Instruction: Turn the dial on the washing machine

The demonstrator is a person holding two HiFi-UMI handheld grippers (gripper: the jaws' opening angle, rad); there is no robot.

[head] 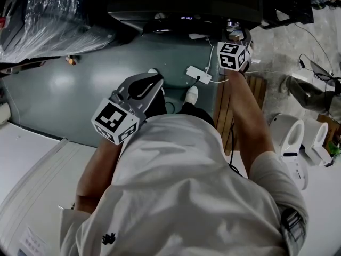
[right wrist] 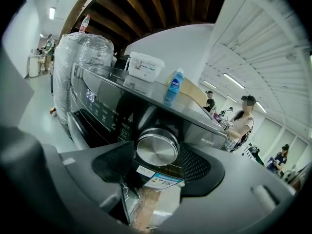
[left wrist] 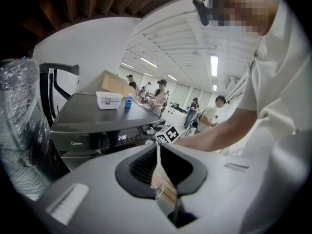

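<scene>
The dark washing machine (right wrist: pixel 112 106) fills the right gripper view, and its round silver dial (right wrist: pixel 157 147) sits between my right gripper's (right wrist: pixel 157 165) two dark pads. Both pads lie against the dial's sides, so this gripper is shut on it. In the head view the right gripper (head: pixel 234 41) reaches out to the machine's (head: pixel 181 7) front at the top right. My left gripper (head: pixel 141 87) hangs back near the person's body, well short of the machine. In its own view the left gripper (left wrist: pixel 158 152) is shut with nothing in it, and the machine's lit display (left wrist: pixel 122 137) shows beyond.
On top of the machine stand a white box (right wrist: pixel 145 66) and a blue bottle (right wrist: pixel 175 87). A plastic-wrapped appliance (head: pixel 48 15) stands to its left. On the floor lie a white power strip (head: pixel 198 75) and a wooden pallet (head: pixel 257 89). Several people are in the room behind.
</scene>
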